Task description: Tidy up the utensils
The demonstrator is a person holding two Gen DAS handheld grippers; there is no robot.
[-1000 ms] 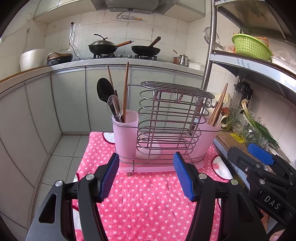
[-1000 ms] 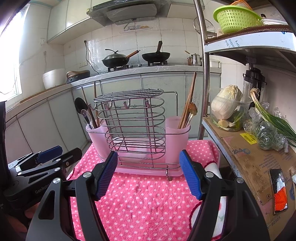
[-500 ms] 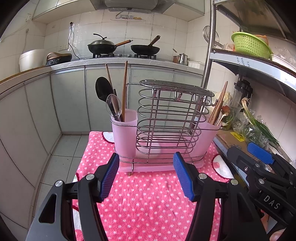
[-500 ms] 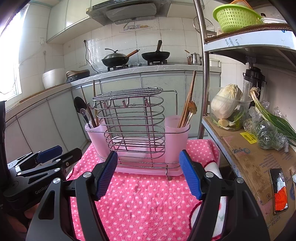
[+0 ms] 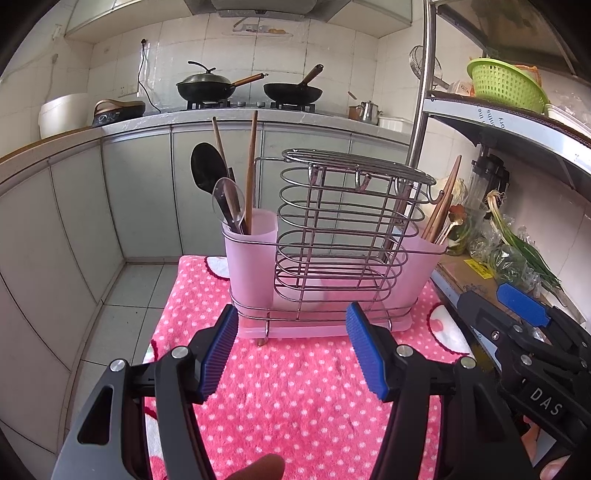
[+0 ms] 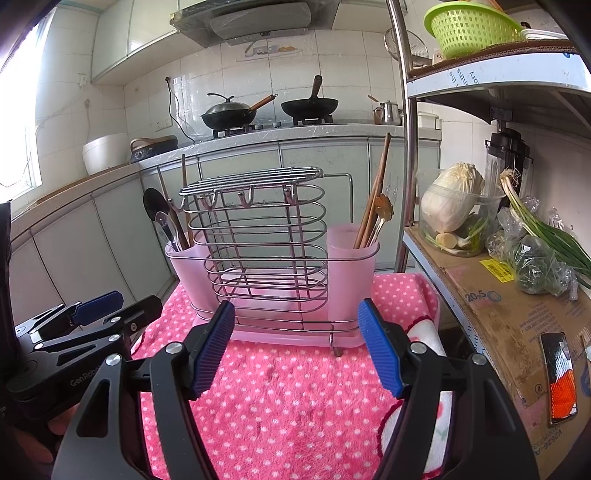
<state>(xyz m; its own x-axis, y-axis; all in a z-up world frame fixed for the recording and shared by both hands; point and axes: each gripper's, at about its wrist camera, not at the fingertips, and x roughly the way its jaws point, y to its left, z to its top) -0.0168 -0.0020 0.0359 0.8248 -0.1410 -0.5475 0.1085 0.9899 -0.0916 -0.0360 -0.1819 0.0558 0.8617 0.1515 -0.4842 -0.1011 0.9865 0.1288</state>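
A pink utensil holder with a wire rack (image 5: 332, 236) (image 6: 266, 251) stands on a pink dotted towel (image 5: 295, 391) (image 6: 280, 391). Its left cup (image 5: 251, 254) holds a black spoon (image 5: 207, 170), a clear spoon (image 5: 227, 199) and wooden chopsticks (image 5: 252, 166). Its right cup (image 6: 351, 254) holds wooden chopsticks (image 6: 376, 188) and a spoon. My left gripper (image 5: 291, 350) is open and empty in front of the holder. My right gripper (image 6: 297, 343) is open and empty, to the right of the left one.
A metal shelf post (image 6: 404, 147) stands right of the holder. The shelf holds a cardboard box (image 6: 509, 306), cabbage in a clear tub (image 6: 454, 206), green onions (image 6: 546, 236) and a phone (image 6: 559, 376). A green basket (image 6: 469, 22) sits above. Woks stand on the far stove (image 5: 247, 88).
Both grippers have stayed open and empty. The left wrist view has shifted slightly, with the holder sitting a little higher in frame.
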